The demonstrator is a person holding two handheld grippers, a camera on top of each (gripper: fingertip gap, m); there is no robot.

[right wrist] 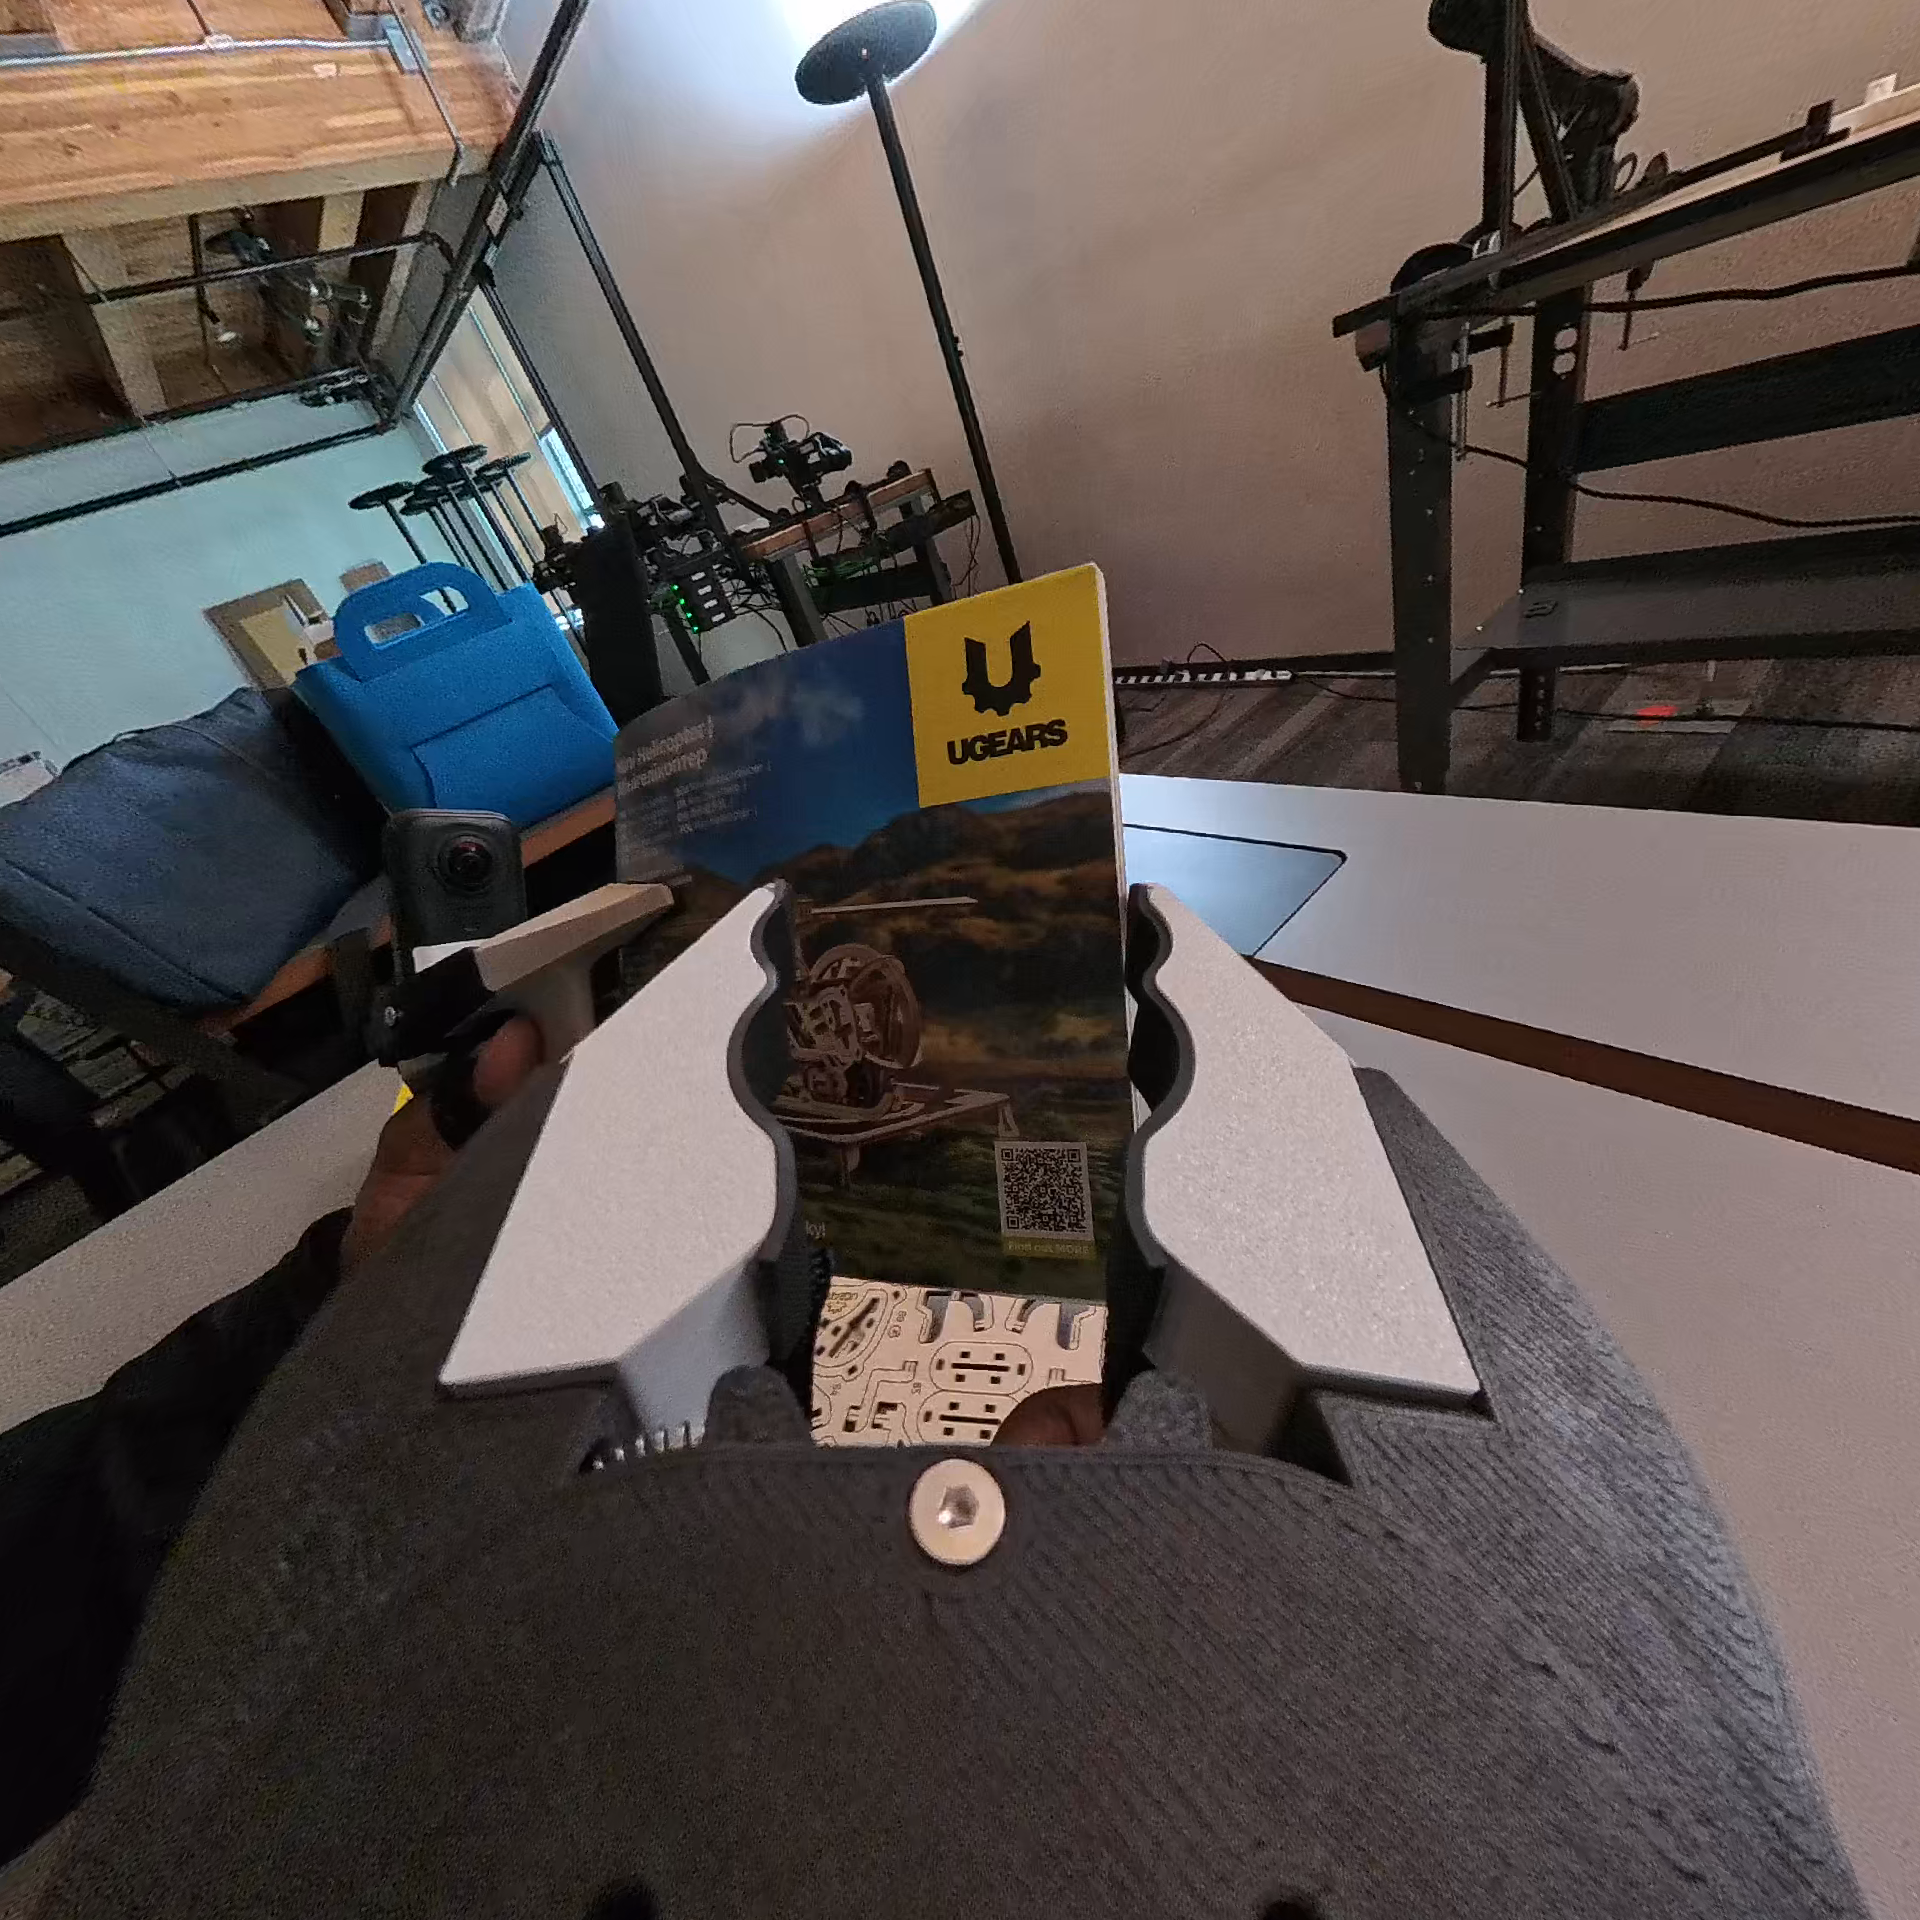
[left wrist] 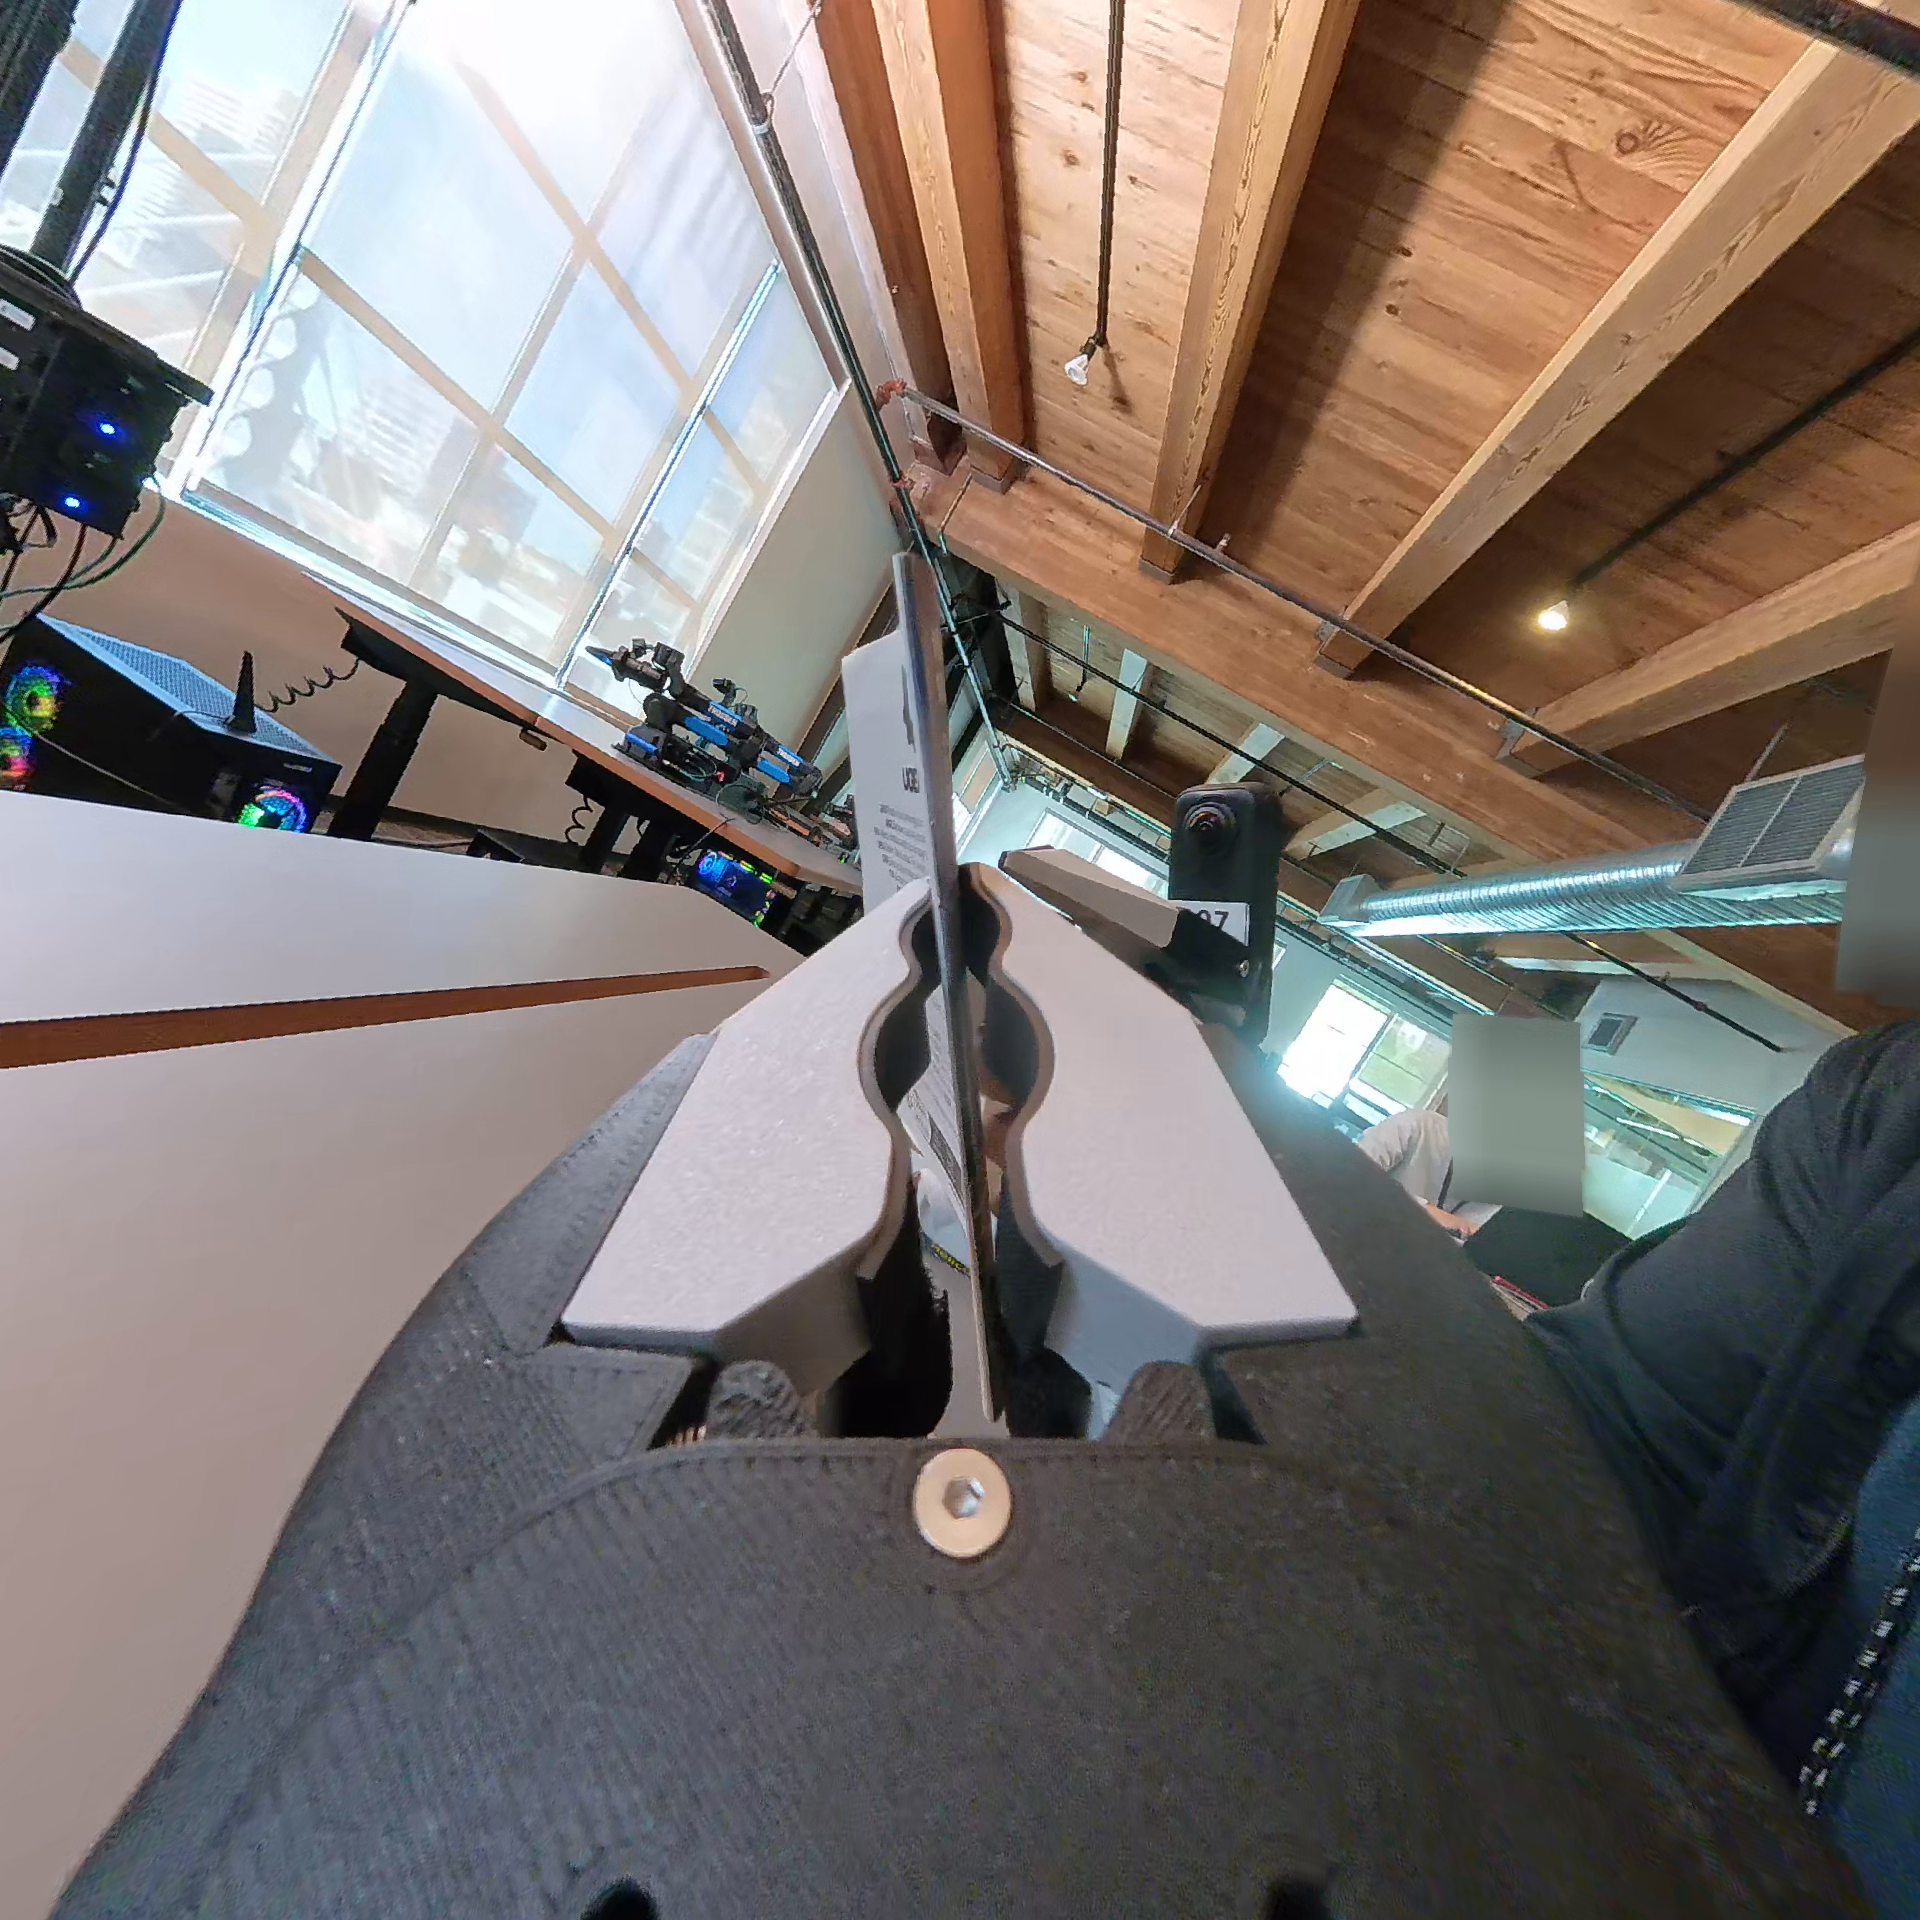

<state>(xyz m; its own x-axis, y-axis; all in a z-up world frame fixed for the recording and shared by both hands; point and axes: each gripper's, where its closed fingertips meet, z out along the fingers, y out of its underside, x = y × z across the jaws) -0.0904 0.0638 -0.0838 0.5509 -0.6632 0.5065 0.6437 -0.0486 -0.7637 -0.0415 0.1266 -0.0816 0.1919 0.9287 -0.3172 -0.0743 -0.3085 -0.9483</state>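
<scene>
Left gripper (left wrist: 961, 914) clamped on thin printed cardboard pack's edge (left wrist: 940, 831) at frame centre; right gripper (right wrist: 951, 914) spread wide, flanking pack's face (right wrist: 966, 935), contact unclear, bottom hidden.

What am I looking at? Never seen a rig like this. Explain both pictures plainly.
A person holds a two-finger gripper in each hand. Each gripper carries a camera that looks along its grey fingers. In the left wrist view, the left gripper is shut on a flat printed pack, seen edge-on. In the right wrist view, the same pack faces the camera, with a pale cut-out sheet showing at its bottom. The right gripper is open, one finger on each side of the pack; whether they touch it is unclear. Below both is a white table.
</scene>
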